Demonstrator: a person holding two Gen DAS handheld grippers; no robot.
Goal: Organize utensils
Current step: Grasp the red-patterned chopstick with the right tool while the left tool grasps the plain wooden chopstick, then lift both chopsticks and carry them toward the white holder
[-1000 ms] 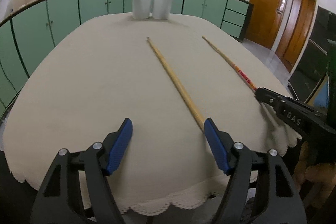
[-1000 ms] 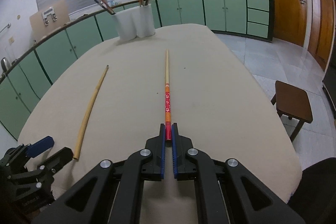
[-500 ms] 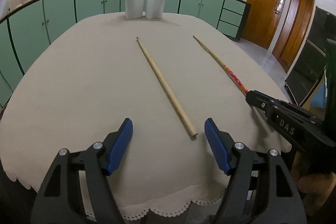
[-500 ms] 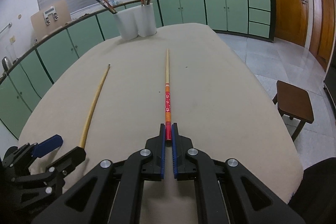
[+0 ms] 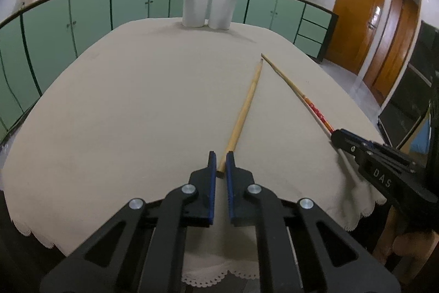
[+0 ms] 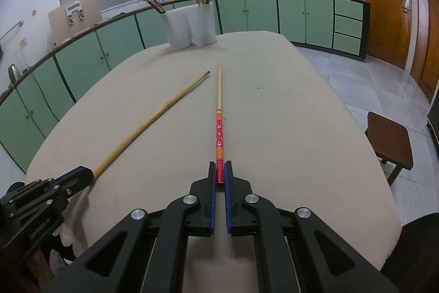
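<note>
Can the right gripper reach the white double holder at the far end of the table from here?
Probably yes. The right gripper, shut on the red patterned chopstick, faces bare cloth up to the white double holder. The plain wooden chopstick lies off to its left.

The blue-padded jaws of the left gripper, which had been spread wide a second before, were brought together around the thick near end of the plain pale wooden chopstick and were closing on it at this moment, the butt lying between the pads. The chopstick itself was swung round on the beige tablecloth: its far tip, earlier pointed well away from the red-handled, flower-patterned chopstick, was now laid just beside that chopstick's tip, so that the two converged.
</note>
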